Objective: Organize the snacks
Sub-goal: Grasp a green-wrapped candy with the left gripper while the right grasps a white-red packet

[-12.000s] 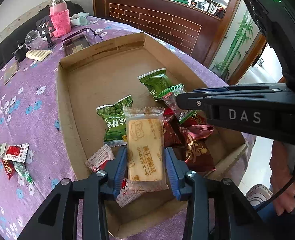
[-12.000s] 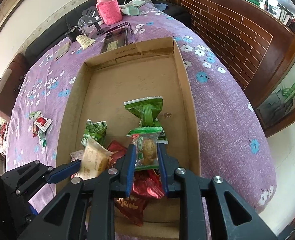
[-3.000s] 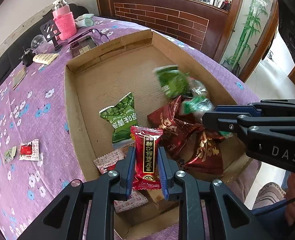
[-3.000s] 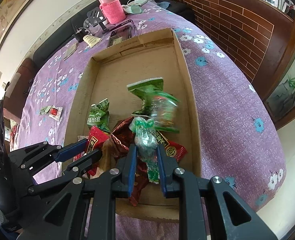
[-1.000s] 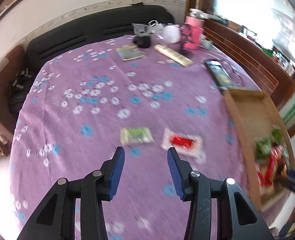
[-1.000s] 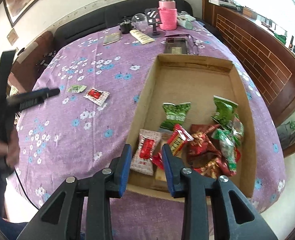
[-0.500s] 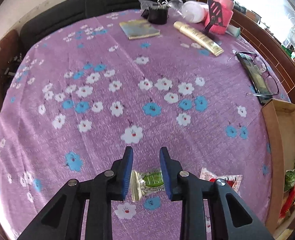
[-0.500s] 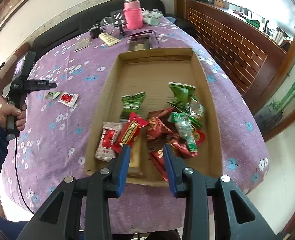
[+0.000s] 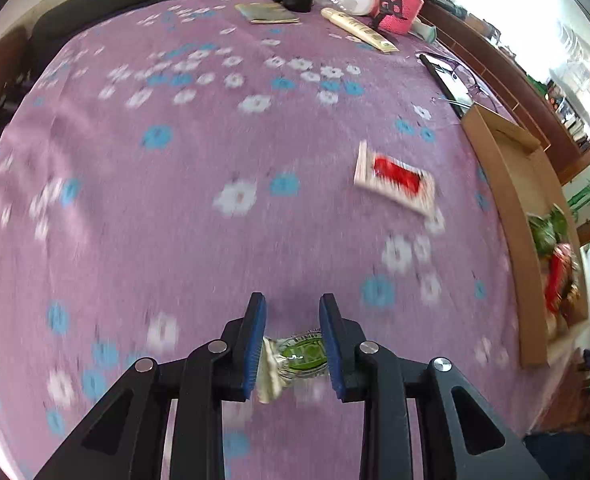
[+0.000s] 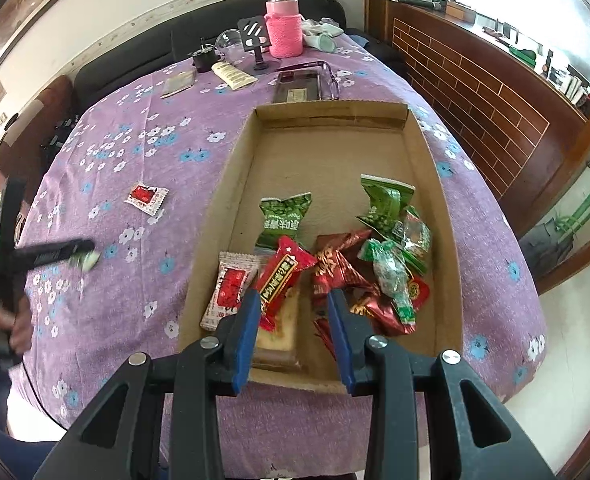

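— Where is your left gripper [image 9: 293, 330] now?

— Low over the purple flowered tablecloth [image 9: 183, 184], near the table's left edge. Your blue pads pinch a small green snack packet [image 9: 299, 354] between them; the jaws have just been closing and stand narrow.

— And the other loose snack?

— The red-and-white packet [image 10: 146, 197] lies flat on the cloth, between your left gripper and the cardboard box [image 10: 447, 216].

— Your right gripper [image 10: 295, 316]?

— It hangs above the box's near end, narrow, nothing between its pads. The box holds the pile of green and red snacks [image 10: 335, 256].
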The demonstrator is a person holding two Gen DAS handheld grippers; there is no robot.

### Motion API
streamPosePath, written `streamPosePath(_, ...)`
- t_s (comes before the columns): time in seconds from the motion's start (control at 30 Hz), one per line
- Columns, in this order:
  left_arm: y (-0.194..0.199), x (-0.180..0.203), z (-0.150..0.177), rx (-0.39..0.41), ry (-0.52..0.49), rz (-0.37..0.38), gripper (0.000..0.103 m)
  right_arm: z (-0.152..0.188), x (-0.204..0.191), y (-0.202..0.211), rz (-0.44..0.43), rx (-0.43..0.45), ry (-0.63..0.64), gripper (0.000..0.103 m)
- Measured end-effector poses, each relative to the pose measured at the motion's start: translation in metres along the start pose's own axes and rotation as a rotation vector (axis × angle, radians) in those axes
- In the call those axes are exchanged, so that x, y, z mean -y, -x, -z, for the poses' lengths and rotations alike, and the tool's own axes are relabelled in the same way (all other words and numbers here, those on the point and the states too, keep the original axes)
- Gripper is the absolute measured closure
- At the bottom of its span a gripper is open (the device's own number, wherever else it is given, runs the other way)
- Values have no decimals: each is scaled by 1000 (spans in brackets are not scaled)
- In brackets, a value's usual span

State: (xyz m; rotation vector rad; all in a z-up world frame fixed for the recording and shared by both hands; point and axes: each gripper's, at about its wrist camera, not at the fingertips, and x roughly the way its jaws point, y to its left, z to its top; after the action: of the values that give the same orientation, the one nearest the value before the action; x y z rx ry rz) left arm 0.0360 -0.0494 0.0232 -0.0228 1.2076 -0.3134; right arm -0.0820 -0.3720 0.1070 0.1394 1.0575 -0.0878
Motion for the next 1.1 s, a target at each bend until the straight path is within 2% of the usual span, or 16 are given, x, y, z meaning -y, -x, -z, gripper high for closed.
streamPosePath(0.07,8,-7,16,-24,15,24,69,-3,-3,-2,-6,-2,10,70)
streamPosePath(0.17,18,-12,35,-40,-2,17,67,-7,-12,-4,-20,-3,39,70)
streamPosePath(0.23,30,-15,46,-38,-13,51,67,-9,-19,-5,-28,-2,63,70)
streamPosePath(0.3,43,-13,55,-19,-60,73,55,-11,-25,-7,-38,-4,78,70)
streamPosePath(0.33,49,-10,60,-13,-95,82,41,-12,-28,-8,-44,-7,85,70)
streamPosePath(0.37,51,-8,65,-14,-114,90,35,-12,-32,-9,-49,-10,93,70)
streamPosePath(0.6,50,16,68,18,-262,41,35,-10,-52,-13,-76,-18,145,70)
streamPosePath(0.63,46,18,66,17,-277,43,36,-9,-53,-12,-77,-17,149,70)
streamPosePath(0.7,39,21,63,6,-308,36,44,-8,-58,-11,-79,-14,160,70)
streamPosePath(0.77,32,24,61,6,-334,3,57,-8,-62,-10,-88,-15,171,70)
streamPosePath(0.87,24,16,60,-6,-298,-8,74,-11,-71,-9,-106,-17,210,70)
streamPosePath(1.03,22,8,66,18,-226,-49,76,-30,-95,-15,-200,-64,281,70)
streamPosePath(1.1,22,5,68,30,-179,-78,76,-39,-107,-21,-212,-67,317,70)
